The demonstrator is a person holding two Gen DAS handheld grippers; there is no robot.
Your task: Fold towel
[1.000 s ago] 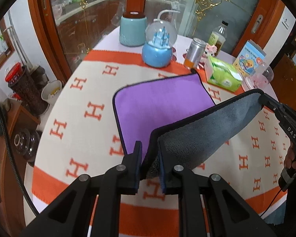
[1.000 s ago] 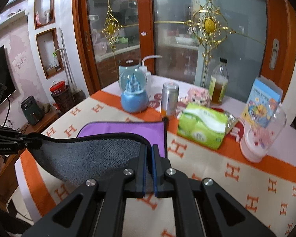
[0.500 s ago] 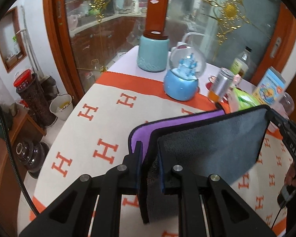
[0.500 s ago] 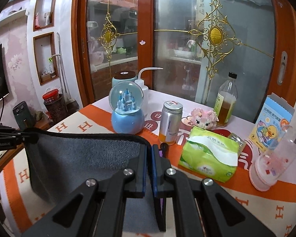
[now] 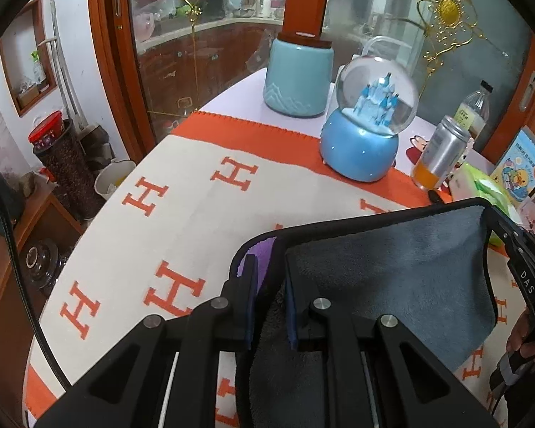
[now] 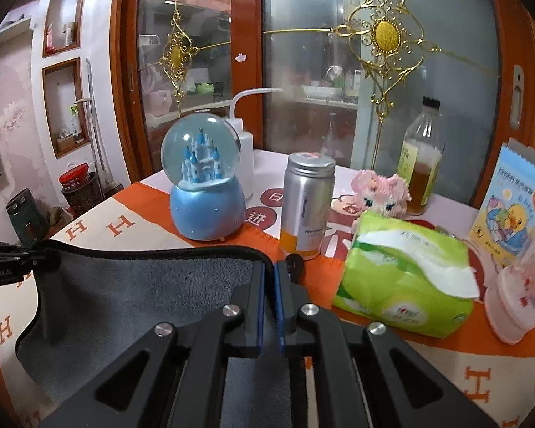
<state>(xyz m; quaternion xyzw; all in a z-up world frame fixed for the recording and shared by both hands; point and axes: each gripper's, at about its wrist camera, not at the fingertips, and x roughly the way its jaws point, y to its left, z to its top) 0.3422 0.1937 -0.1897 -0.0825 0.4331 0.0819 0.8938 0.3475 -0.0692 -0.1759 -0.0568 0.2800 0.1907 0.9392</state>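
Observation:
The towel [image 5: 396, 267] is grey on one side and purple on the other, with a black hem. Its near half is lifted and carried over the far half, grey side up. My left gripper [image 5: 270, 267] is shut on the towel's left corner. My right gripper [image 6: 270, 271] is shut on the right corner; it also shows in the left wrist view [image 5: 517, 249]. The towel [image 6: 142, 285] hangs stretched between both grippers. Only a sliver of purple [image 5: 264, 260] shows under the raised edge.
The table wears a cream and orange cloth with H marks [image 5: 182, 214]. At the back stand a blue snow globe [image 5: 365, 135], a teal jar [image 5: 297, 75], a silver can [image 6: 306, 207], a green tissue pack [image 6: 403, 278], a bottle [image 6: 422, 164] and a pink cup [image 6: 517, 296].
Both grippers have carried the lifted towel edge forward toward the far edge. The purple face, widely visible a second ago, is now almost covered by the grey side.

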